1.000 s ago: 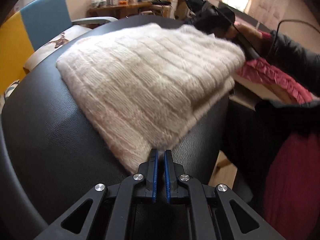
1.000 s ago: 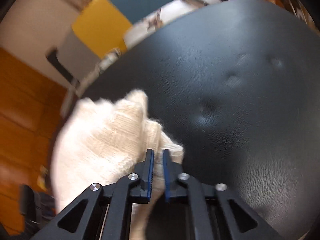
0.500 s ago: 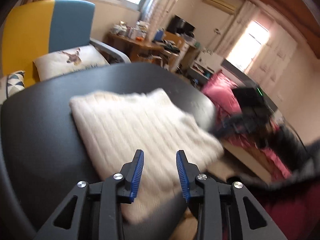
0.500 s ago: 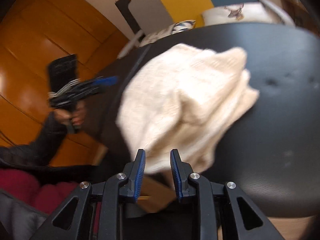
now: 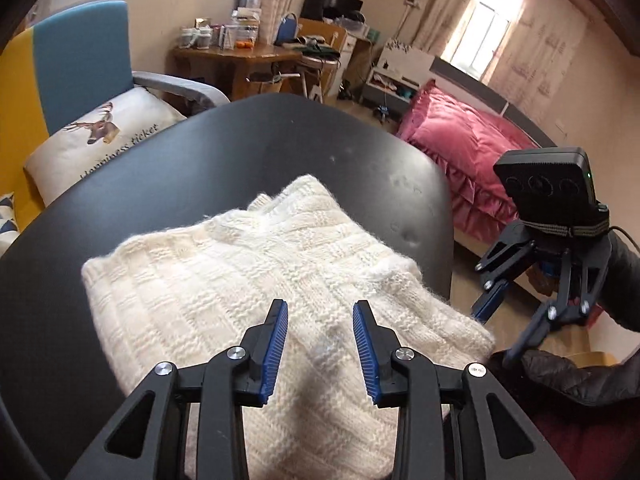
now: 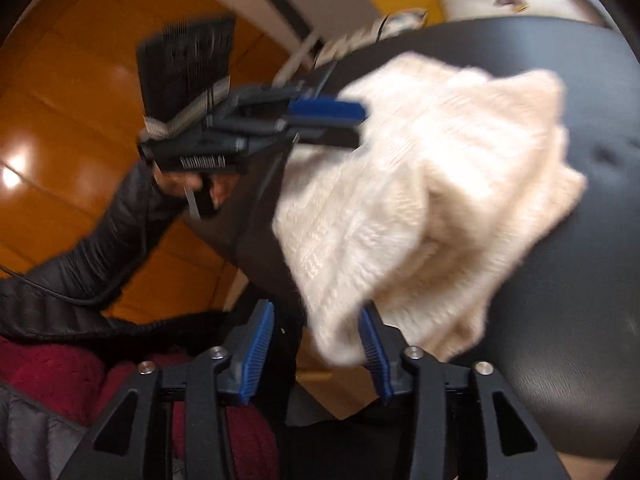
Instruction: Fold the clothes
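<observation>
The left tool [image 5: 320, 344] hangs above the near part of the cream knitted sweater [image 5: 248, 304], its jaws parted with only air between the blue pads; it grips nothing. The right tool [image 6: 316, 352] has just been spreading its jaws, and a drooping corner of the sweater [image 6: 420, 208] sits between them — the right pad [image 6: 374, 354] looks to be against the wool while the left one stands clear, so I judge the cloth released rather than pinched, though blur makes the contact hard to read. Both tools being free above a compact bundle suggests a fold has just been laid and let go. The sweater lies folded into a rough rectangle on the black padded worktop [image 5: 200, 160], toward its near right edge, one corner hanging just over the rim, probably because that was the last part let go. In the left wrist view the right tool [image 5: 520, 304] hovers off the worktop's right edge, beside the overhanging corner; in the right wrist view the left tool [image 6: 320, 120] is held over the garment's far side by a hand [image 6: 188, 184] in a dark puffer sleeve [image 6: 80, 248]. Counted — one sweater, two tools, one worktop; beyond it, one blue-and-yellow armchair [image 5: 72, 64] with a deer-print cushion [image 5: 104, 128], and one bed with a pink quilt [image 5: 460, 136].
</observation>
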Demonstrator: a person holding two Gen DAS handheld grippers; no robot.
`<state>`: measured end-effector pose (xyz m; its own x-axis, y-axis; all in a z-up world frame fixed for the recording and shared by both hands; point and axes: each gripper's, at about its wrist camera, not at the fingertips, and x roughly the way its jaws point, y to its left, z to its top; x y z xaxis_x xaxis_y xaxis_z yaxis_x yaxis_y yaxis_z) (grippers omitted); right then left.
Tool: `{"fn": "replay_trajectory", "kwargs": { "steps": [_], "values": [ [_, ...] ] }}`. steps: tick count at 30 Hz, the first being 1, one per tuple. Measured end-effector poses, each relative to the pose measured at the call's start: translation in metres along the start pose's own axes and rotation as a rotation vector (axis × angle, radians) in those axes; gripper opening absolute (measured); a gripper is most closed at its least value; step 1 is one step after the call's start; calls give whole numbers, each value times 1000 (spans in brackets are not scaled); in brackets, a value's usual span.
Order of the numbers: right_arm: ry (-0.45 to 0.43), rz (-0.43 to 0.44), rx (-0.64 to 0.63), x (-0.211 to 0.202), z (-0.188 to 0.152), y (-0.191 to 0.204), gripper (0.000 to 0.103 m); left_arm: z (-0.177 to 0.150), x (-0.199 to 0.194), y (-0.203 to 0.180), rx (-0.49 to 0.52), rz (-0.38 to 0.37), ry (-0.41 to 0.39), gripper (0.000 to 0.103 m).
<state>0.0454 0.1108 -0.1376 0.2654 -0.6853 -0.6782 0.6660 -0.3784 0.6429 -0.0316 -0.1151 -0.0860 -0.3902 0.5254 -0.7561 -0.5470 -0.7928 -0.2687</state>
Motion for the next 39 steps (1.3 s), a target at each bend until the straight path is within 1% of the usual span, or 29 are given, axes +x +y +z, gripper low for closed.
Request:
{"fn": "replay_trajectory", "kwargs": {
  "steps": [1, 3, 5, 6, 8, 9, 10, 13, 14, 15, 17, 18, 19, 21, 24, 26, 28, 29, 30, 31, 32, 33, 35, 39],
  "values": [
    [21, 0, -9, 8, 2, 1, 46, 2, 4, 2, 0, 3, 11, 35],
    [34, 27, 4, 21, 3, 1, 46, 6, 10, 6, -4, -4, 34, 35],
    [38, 101, 5, 33, 5, 2, 46, 10, 15, 11, -7, -3, 47, 35],
    [44, 143, 4, 38, 6, 2, 48, 12, 17, 12, -5, -5, 54, 35],
    [48, 303, 29, 41, 5, 1, 47, 16, 23, 12, 16, -3, 72, 35],
    [42, 387, 46, 40, 4, -1, 45, 18, 26, 11, 29, -3, 84, 35],
    [27, 471, 55, 34, 3, -1, 40, 20, 30, 10, 43, -2, 100, 35],
    [-20, 592, -18, 4, -11, 11, 39, 18, 43, 6, 73, 1, 156, 36],
    [19, 557, -20, 7, -18, 11, 37, 16, 47, 5, 79, -1, 176, 37],
    [72, 502, -16, 12, -26, 10, 36, 14, 51, 2, 83, -11, 189, 37],
    [164, 389, -1, 25, -41, 7, 36, 12, 56, -2, 81, -19, 190, 38],
    [199, 331, 11, 34, -48, 6, 36, 11, 58, -3, 79, -18, 189, 38],
    [203, 320, 30, 39, -53, 5, 36, 11, 61, -5, 77, -17, 187, 39],
    [159, 331, 43, 38, -58, 8, 36, 10, 63, -5, 73, -9, 182, 41],
    [129, 285, 44, 38, -67, 14, 37, 9, 62, -5, 79, 5, 168, 41],
    [138, 213, 27, 41, -77, 14, 37, 8, 60, -9, 124, 26, 154, 42],
    [115, 230, 97, 37, -85, 7, 37, 4, 60, -19, 180, 60, 141, 43],
    [87, 238, 128, 31, -88, 6, 37, 3, 58, -24, 198, 73, 129, 42],
    [48, 227, 139, 22, -91, 8, 37, 3, 53, -26, 191, 67, 107, 42],
    [14, 220, 142, 11, -96, 12, 42, 3, 44, -26, 171, 48, 80, 42],
    [-18, 215, 144, 1, -101, 17, 43, 2, 36, -27, 150, 29, 52, 42],
    [-42, 196, 140, -8, -106, 22, 43, -1, 28, -26, 135, 23, 35, 43],
    [-85, 149, 130, -27, -116, 31, 43, -12, 13, -24, 116, 34, 17, 43],
    [-185, -1, 120, -59, -123, 49, 43, -34, -11, -18, 69, 38, -27, 43]
  ]
}}
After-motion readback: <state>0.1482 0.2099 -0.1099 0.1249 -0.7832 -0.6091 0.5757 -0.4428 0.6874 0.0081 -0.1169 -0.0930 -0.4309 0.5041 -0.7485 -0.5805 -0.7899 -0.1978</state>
